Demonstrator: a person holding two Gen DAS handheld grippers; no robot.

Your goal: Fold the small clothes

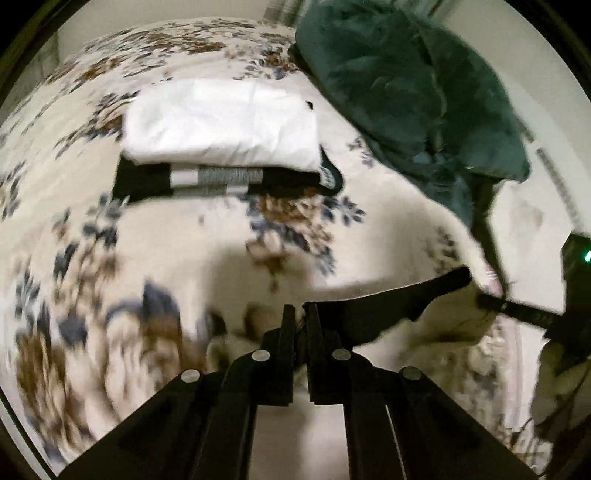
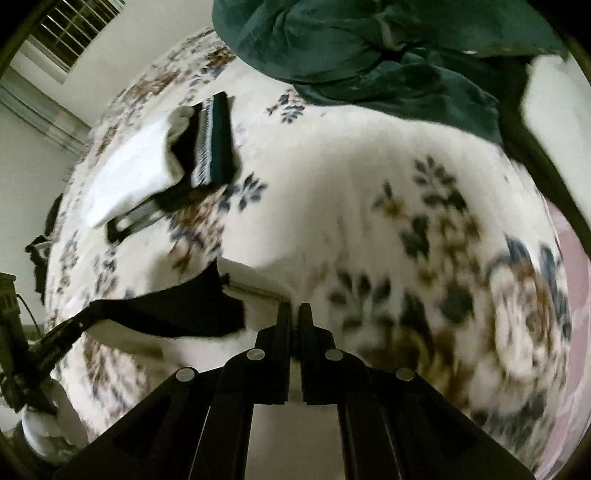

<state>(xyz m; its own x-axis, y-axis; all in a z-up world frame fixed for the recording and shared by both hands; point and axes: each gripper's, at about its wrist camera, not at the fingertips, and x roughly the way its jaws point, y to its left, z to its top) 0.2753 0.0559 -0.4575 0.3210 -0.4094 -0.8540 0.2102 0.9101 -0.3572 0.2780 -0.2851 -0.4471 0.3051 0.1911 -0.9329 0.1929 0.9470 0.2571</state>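
Observation:
A small white garment with a black part (image 1: pixel 391 310) is stretched between my two grippers above the flowered bed; it also shows in the right wrist view (image 2: pixel 177 310). My left gripper (image 1: pixel 301 314) is shut on one end of it. My right gripper (image 2: pixel 293 314) is shut on the other end, and its fingers (image 1: pixel 517 310) show at the right of the left wrist view. A stack of folded clothes, white on top (image 1: pixel 221 122) and black with grey stripes below, lies further back on the bed, also in the right wrist view (image 2: pixel 136 166).
A flowered blanket (image 1: pixel 184 240) covers the bed. A heap of dark green cloth (image 1: pixel 413 85) lies at the back right, also in the right wrist view (image 2: pixel 369 48). A window with blinds (image 2: pixel 70 33) is at the upper left. Both views are blurred.

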